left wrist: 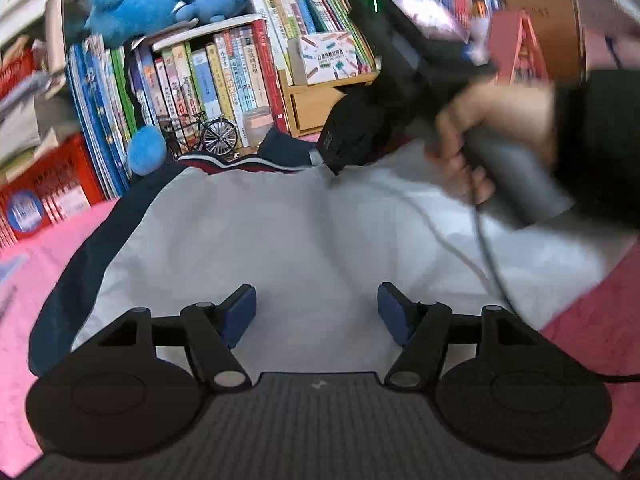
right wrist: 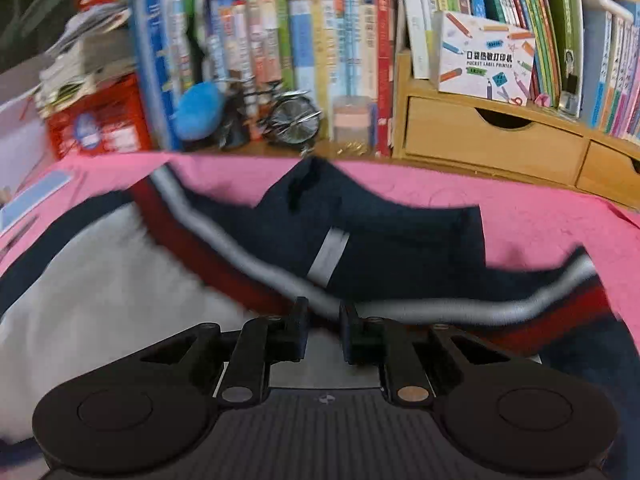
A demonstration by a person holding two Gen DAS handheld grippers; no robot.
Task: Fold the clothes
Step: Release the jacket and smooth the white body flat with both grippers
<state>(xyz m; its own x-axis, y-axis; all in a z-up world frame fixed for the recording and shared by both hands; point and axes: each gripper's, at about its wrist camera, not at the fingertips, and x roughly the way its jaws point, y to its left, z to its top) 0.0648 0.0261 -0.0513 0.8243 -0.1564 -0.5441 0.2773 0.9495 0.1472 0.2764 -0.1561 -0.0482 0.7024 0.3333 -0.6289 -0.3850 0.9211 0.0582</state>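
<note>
I operate two hand-held grippers over a jacket [left wrist: 248, 232] spread flat on the pink counter [left wrist: 44, 248]. The jacket lies with its white body panel nearest me and its navy collar [right wrist: 360, 216] and red-and-white striped band [right wrist: 248, 268] toward the bookshelf [right wrist: 304, 40]. The left gripper [left wrist: 317, 312] hovers above the white panel with its jaws wide and nothing between them; the blue pads [left wrist: 240, 312] are clear of the cloth as far as I can tell. The right gripper [right wrist: 323, 328] has its jaws narrow, almost closed, at the striped band; its own view is blurred, so I cannot tell whether cloth is pinched between them. In the left wrist view the person's hand [left wrist: 472, 148] carries that right gripper [left wrist: 332, 152] at the collar edge, on the far right of the garment. The band runs as the long axis across both views, from left to right. I judge that the next fold turns on the collar end: the right gripper is the nearer one, and the left gripper must travel forward across the white panel to reach it.
</note>
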